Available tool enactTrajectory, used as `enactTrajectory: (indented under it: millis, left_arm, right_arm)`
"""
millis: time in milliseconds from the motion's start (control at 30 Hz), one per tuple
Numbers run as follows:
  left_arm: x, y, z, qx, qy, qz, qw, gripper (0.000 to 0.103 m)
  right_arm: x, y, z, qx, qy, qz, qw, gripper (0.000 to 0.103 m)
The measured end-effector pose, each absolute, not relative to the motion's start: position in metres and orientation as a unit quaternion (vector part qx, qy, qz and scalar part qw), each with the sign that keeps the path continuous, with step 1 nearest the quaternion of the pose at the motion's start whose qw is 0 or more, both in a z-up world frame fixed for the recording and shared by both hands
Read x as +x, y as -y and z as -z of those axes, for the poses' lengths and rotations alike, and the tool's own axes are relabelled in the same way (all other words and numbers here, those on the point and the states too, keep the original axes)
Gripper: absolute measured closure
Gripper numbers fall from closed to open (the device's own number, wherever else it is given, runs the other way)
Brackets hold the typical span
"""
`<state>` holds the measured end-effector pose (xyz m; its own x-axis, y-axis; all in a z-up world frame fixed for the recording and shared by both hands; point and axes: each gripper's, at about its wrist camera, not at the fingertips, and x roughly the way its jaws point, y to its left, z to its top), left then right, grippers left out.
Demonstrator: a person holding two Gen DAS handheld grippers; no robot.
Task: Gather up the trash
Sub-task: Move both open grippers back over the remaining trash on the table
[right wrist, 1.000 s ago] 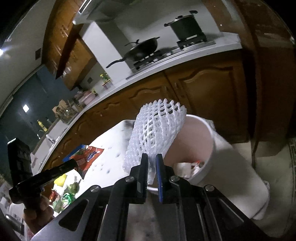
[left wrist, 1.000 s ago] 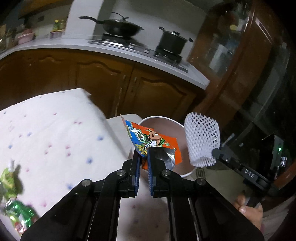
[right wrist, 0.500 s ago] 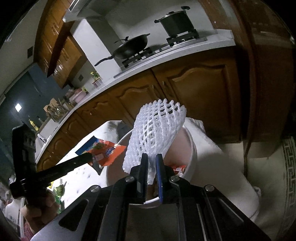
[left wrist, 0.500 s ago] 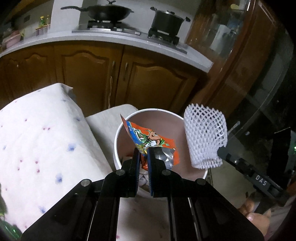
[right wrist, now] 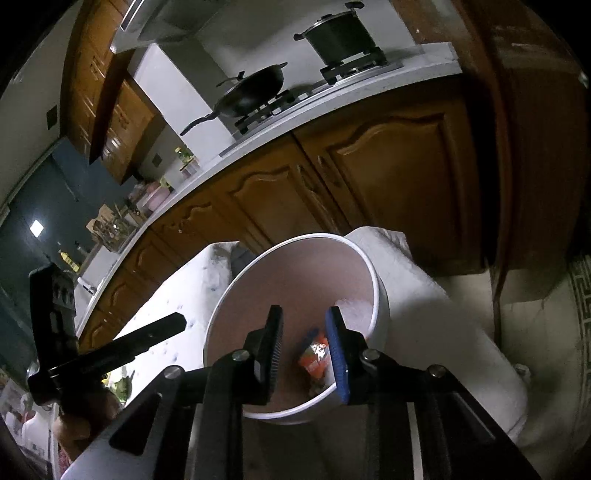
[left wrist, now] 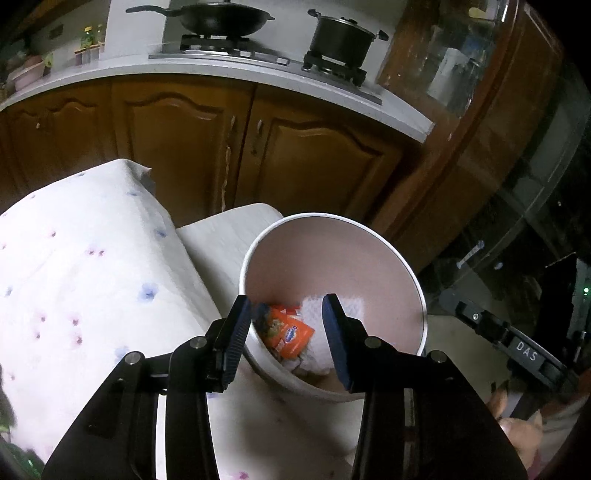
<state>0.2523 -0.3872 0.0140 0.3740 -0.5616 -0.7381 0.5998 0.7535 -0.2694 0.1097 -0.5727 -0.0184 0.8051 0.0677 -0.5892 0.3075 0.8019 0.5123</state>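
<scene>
A white round bin (left wrist: 406, 266) with a pinkish inside stands past the table's end; it also shows in the right wrist view (right wrist: 373, 280). An orange snack wrapper (left wrist: 286, 332) and the white foam fruit net (left wrist: 332, 306) lie inside it; the wrapper (right wrist: 314, 360) and net (right wrist: 352, 314) also show in the right wrist view. My left gripper (left wrist: 286, 315) is open and empty above the bin's near rim. My right gripper (right wrist: 303, 328) is open and empty above the bin.
A white cloth with coloured dots covers the table (left wrist: 74, 277) at left. Green wrappers (right wrist: 123, 386) lie on it further back. Wooden cabinets (left wrist: 184, 140) and a counter with a wok (left wrist: 221, 18) and pot (left wrist: 340, 37) stand behind.
Both grippers opened over the bin. The orange wrapper dropped from the left one and the foam net from the right one; both now lie in the bin.
</scene>
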Motion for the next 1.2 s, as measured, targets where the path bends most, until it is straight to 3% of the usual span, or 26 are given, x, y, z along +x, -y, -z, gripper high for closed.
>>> enactTrajectory:
  millis: [167,333,633,700,1200]
  left_arm:
    - [0.250,0.371,-0.018,0.012,-0.435,0.343,0.832,0.063]
    - [0.242,0.348,-0.023,-0.004,-0.431,0.337,0.837,0.062]
    - [0.224,0.288,-0.032,-0.042,-0.424,0.311,0.850,0.056]
    - [0.220,0.268,-0.034,-0.058,-0.422,0.302,0.853,0.052]
    - [0.190,0.143,-0.037,-0.098,-0.407,0.242,0.875,0.052]
  right_arm:
    - [0.109,0.570,0.017,0.309,-0.304,0.065,0.899,0.073]
    - [0.105,0.559,0.008,0.308,-0.295,0.054,0.903,0.050]
    - [0.101,0.523,-0.011,0.295,-0.284,0.029,0.912,0.027]
    - [0.101,0.515,-0.014,0.295,-0.282,0.026,0.912,0.025]
    - [0.114,0.431,-0.011,0.286,-0.309,-0.051,0.906,0.025]
